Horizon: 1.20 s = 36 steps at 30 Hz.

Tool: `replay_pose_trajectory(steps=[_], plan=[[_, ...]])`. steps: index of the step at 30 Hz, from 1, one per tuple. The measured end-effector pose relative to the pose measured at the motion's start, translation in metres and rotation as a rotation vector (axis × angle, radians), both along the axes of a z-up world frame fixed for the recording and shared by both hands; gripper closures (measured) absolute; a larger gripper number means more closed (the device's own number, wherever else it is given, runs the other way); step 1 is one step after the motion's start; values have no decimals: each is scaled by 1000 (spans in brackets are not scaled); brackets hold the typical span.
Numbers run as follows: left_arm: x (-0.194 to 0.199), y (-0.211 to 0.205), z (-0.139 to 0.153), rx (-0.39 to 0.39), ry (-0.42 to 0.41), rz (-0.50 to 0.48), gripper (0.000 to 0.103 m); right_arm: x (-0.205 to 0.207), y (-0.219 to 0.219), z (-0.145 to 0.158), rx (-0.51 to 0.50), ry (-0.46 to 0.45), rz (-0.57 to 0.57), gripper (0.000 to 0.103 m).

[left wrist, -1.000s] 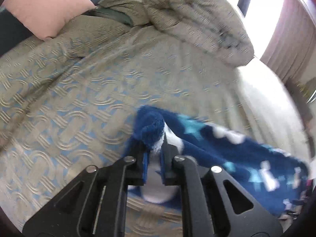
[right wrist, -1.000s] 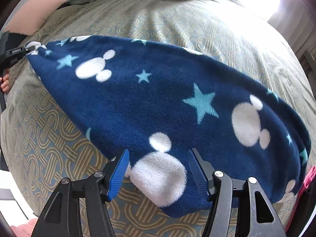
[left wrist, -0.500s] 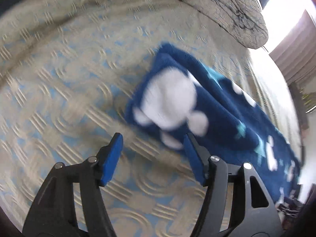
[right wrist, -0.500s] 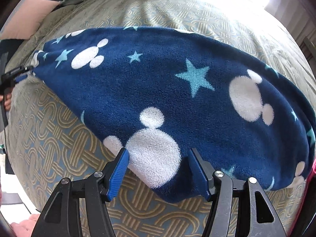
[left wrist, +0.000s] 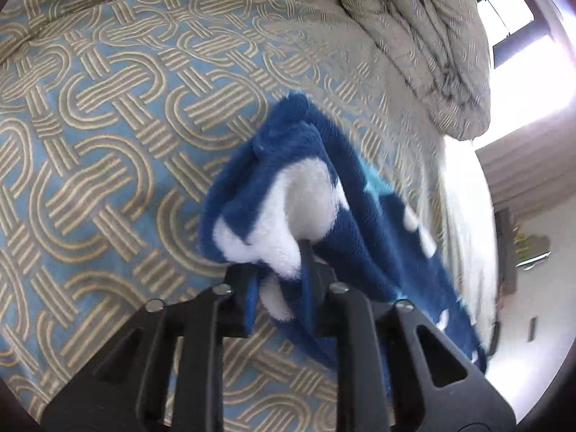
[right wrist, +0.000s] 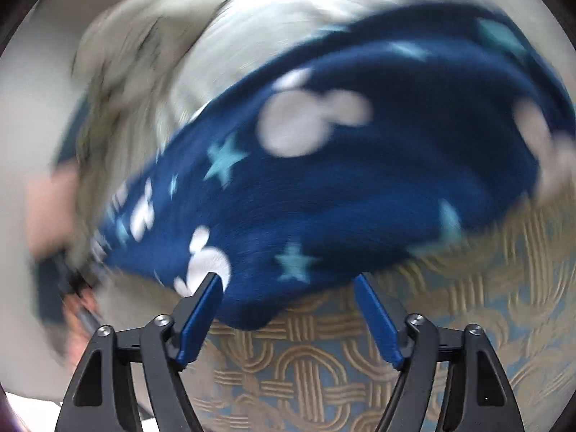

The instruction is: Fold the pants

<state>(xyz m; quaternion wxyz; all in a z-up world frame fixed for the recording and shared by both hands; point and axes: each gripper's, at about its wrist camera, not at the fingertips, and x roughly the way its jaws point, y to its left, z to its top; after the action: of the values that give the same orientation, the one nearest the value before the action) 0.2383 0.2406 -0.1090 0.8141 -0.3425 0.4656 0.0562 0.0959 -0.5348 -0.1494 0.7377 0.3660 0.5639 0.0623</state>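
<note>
Gripping pants [left wrist: 288, 194], left gripper [left wrist: 279, 288] low.

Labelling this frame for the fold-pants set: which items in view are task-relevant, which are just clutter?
In the job:
- blue fleece pants
- left gripper, shut on one end of the pants
- right gripper, open at the pants' edge

Just there:
- patterned bedspread under the pants
- bunched duvet at the far end
- curtain

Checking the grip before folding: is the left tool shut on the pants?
Shut: the left tool pinches a bunched corner of the pants between its pads.
</note>
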Motion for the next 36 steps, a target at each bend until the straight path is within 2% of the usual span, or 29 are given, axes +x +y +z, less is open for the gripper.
replay_pose_trajectory(steps=[1,3,6,9,12,14,15,16,17,18,19,24,26,28,30,31,33,36], plan=[[0,0,1,-1,-5,1,84,-5,-8,-11,93,19,-26,21],[-1,-5,5,21,-8,-7,84,-8,-10,-26,175,48,-50,21],[0,-10,11,52,-9,-16,85,1,3,-38,203,65,-32,20],[-1,-8,13,53,-5,-17,85,15,21,-33,131,45,-1,11],[0,-8,7,60,24,-12,83,30,38,-24,56,22,57,11],[2,-7,3,62,36,-5,78,36,49,-22,16,8,79,15],[2,-7,1,64,42,4,75,37,53,-22,-2,3,88,32],[2,-7,-1,59,45,9,74,37,57,-23,-34,14,103,66],[3,-5,-2,52,47,14,74,38,61,-28,-61,41,120,78],[3,-4,-2,46,46,14,75,37,61,-30,-51,53,117,82],[3,-3,0,48,38,15,85,35,60,-30,-34,57,97,85],[-16,-6,36,68,-94,0,88,21,45,-13,19,68,58,90],[-23,-8,41,84,-127,-4,88,19,45,-7,8,56,67,90],[-23,-6,28,99,-81,3,88,19,49,-12,-62,83,108,92],[-23,2,3,62,-12,38,88,17,49,-28,-110,139,130,89],[-25,5,-4,43,-2,49,87,16,50,-35,-104,168,132,90],[-29,10,-11,3,-23,67,87,13,48,-31,-103,162,128,88],[-26,7,-7,18,-27,58,87,13,59,-4,-288,115,210,83]])
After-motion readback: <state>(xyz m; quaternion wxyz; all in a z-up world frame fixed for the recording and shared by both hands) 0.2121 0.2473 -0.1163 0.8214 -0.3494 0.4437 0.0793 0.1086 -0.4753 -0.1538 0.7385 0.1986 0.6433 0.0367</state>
